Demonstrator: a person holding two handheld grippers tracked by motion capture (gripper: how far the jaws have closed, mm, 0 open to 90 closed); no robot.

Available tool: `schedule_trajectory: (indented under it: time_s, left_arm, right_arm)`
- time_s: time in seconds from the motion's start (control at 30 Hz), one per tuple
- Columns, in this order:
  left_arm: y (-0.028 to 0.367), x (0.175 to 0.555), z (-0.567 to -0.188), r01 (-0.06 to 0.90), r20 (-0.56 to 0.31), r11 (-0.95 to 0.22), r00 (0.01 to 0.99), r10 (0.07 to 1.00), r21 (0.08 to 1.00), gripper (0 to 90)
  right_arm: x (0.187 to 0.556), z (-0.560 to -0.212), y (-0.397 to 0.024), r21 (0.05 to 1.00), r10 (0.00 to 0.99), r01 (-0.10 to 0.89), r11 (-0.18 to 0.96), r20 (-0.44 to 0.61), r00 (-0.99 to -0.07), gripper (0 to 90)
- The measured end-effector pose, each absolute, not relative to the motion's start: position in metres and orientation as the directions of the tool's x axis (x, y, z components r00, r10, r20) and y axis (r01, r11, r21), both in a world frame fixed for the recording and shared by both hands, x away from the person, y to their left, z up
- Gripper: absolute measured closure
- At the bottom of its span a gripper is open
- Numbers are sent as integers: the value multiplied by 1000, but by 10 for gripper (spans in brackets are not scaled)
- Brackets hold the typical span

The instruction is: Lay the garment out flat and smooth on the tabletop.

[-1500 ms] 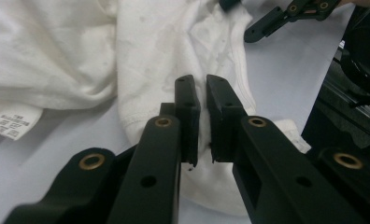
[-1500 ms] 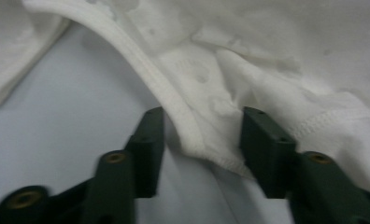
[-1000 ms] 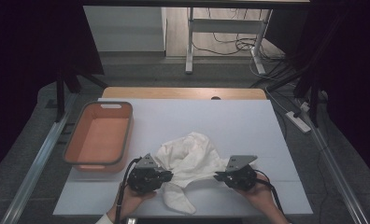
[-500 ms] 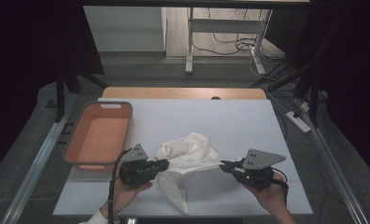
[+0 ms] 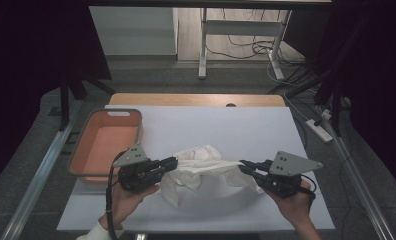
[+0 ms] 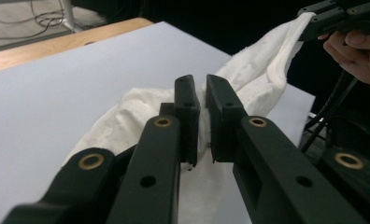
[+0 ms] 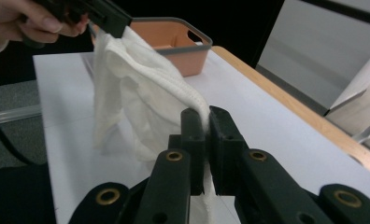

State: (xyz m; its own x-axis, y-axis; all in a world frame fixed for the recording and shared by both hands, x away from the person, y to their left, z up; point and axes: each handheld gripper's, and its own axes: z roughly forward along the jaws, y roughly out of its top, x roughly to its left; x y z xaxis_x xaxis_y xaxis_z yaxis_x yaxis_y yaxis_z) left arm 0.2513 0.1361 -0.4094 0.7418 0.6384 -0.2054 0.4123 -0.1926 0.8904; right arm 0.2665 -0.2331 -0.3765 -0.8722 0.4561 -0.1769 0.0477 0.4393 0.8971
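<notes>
Both tools, left tool (image 5: 172,162) and right tool (image 5: 244,166), point inward, pinching the raised white cloth (image 5: 201,162).

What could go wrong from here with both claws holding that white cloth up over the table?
Each claw pinches only a thin edge of the white cloth, so the left claw or right claw may lose it if the hands pull further apart. The lower folds hang down to the table and could drag or bunch there. The orange bin sits close by the left claw, so a swing that way might bump it.
</notes>
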Motion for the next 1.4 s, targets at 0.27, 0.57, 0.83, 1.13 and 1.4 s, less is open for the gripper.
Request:
schedule_trajectory:
  time_s: [0.27,0.57,0.83,1.13,1.4]
  left_arm:
    - [135,282,-425,465,-230,-191,704,671,864,825]
    - [135,313,-420,477,-233,-177,679,696,861,825]
    - [128,388,-391,479,-116,-201,554,824,855,657]
    - [123,374,-408,497,-119,-227,572,811,838,306]
    - [124,334,-423,514,-124,-259,598,792,818,288]
  right_arm:
    - [303,-402,-225,878,498,135,460,-129,-857,852]
    - [335,-396,-214,879,540,162,449,-123,-833,852]
    - [409,-379,-189,874,696,260,409,-115,-708,602]
    - [407,-409,-192,833,709,332,442,-97,-699,378]
    - [367,-442,-213,820,692,368,439,-46,-720,381]
